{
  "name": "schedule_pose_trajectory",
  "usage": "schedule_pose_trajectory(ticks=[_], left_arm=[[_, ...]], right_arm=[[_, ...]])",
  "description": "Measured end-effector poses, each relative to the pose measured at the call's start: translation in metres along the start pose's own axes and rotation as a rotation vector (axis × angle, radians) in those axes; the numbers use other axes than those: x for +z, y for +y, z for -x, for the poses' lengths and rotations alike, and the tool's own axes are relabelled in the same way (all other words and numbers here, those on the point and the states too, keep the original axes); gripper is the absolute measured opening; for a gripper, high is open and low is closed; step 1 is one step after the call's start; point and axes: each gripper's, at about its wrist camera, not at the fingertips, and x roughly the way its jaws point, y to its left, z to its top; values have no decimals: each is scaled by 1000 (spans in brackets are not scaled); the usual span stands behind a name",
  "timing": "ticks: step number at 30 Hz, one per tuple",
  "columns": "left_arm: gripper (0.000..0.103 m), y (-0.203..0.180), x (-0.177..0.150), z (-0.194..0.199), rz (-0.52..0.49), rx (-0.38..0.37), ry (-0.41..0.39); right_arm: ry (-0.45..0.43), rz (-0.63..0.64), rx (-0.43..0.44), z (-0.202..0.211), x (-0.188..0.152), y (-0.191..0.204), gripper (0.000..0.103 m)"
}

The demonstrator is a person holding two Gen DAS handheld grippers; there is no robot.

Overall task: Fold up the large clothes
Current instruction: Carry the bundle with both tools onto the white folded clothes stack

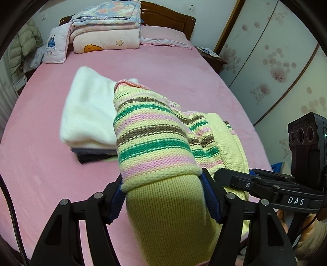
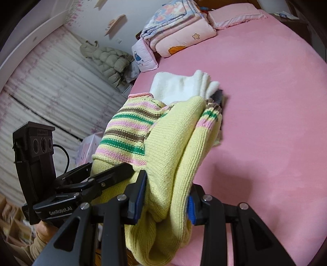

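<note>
So the striped yellow sweater [image 1: 157,143] is gripped by both tools at once: the left gripper [image 1: 163,188] is clamped onto a thick folded bundle of it, blue pads pressed into the knit on either side, and the right gripper [image 2: 166,196] is pinched on a bunched yellow part of the same sweater, fabric spilling down below the jaws. It's held up over the pink bed sheet [image 1: 184,71], with the pink, green and brown stripes draped away from the cameras. Just behind it, a folded white garment [image 1: 87,110] is seen lying on top of 2 darker folded pieces [image 1: 92,153]. Further back, folded quilts [image 1: 106,26] and a small pillow [image 1: 55,47] are stacked by the wooden headboard [image 1: 169,18].
</note>
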Motion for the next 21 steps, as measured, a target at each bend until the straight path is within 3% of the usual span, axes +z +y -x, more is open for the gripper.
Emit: schedule_pose_trajectory(ticks=[7,21], left_arm=[[67,76,48,-35,-37,-14,4],[67,145,130,-115,-63,-35,-68]], right_arm=[[-45,-44,-22,-77,39,20,34],[-130,-37,-90,-161,122,9,34]])
